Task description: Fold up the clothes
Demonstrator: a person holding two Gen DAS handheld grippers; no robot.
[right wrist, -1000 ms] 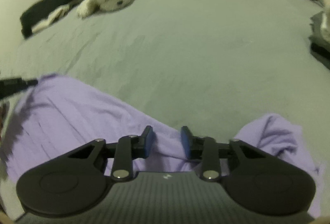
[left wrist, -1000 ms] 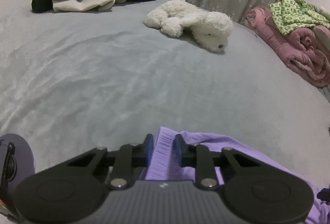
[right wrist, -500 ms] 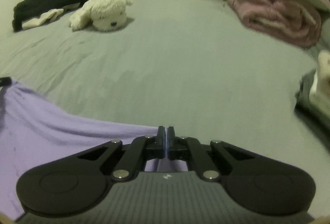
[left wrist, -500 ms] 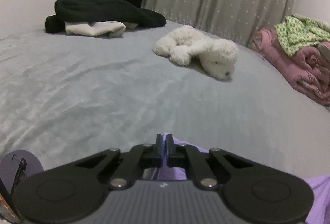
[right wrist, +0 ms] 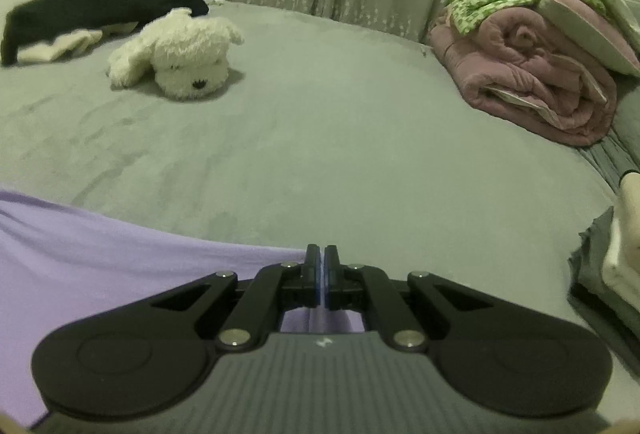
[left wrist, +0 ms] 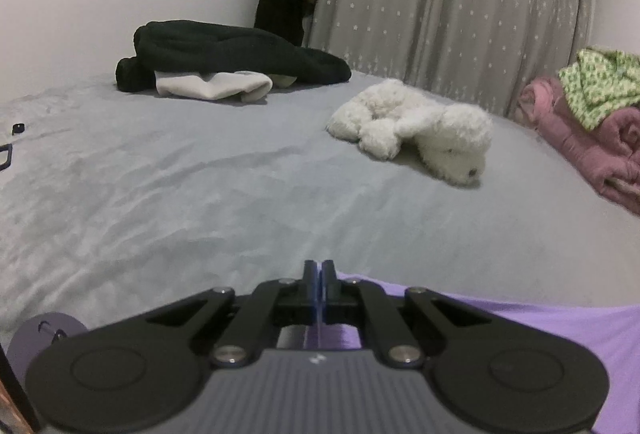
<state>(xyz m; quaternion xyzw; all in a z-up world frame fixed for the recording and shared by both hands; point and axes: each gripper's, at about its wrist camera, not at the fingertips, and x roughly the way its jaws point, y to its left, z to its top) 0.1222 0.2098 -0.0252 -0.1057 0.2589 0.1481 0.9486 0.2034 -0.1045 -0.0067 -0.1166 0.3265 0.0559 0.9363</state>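
Grey bed sheet (right wrist: 320, 138) as work surface, starred curtain (left wrist: 460, 14) behind, white plush dog (left wrist: 420, 130) lying mid-bed as landmark.

Purple garment (right wrist: 100, 266): on the near side of the plush dog, well apart from it, one edge stretched between the two tools.

Left hand-held gripper (left wrist: 319, 270): jaws pressed together on the garment's edge, purple cloth visible just behind the blue pads. Right hand-held gripper (right wrist: 321, 254): likewise clamped on the cloth edge, fabric running off toward the left of its view.

Judged step: edge pinched at two points, ready to be carried over into a fold.

Procedure for a clean fold:
- Keep both pinches firm — thin knit, likely to slip if either jaw slackens.
- Hold the edge taut between the two tools, level, no sag.
- Carry both ends at the same pace toward the plush dog's side; stop short of it.
- Lay the edge down flat onto the lower layer, align corners, then release.

Risks: pink rolled blanket (right wrist: 532, 74) and dark clothes pile (left wrist: 224, 50) lie beyond the plush dog — no contact expected. Uneven travel likely to skew the fold.
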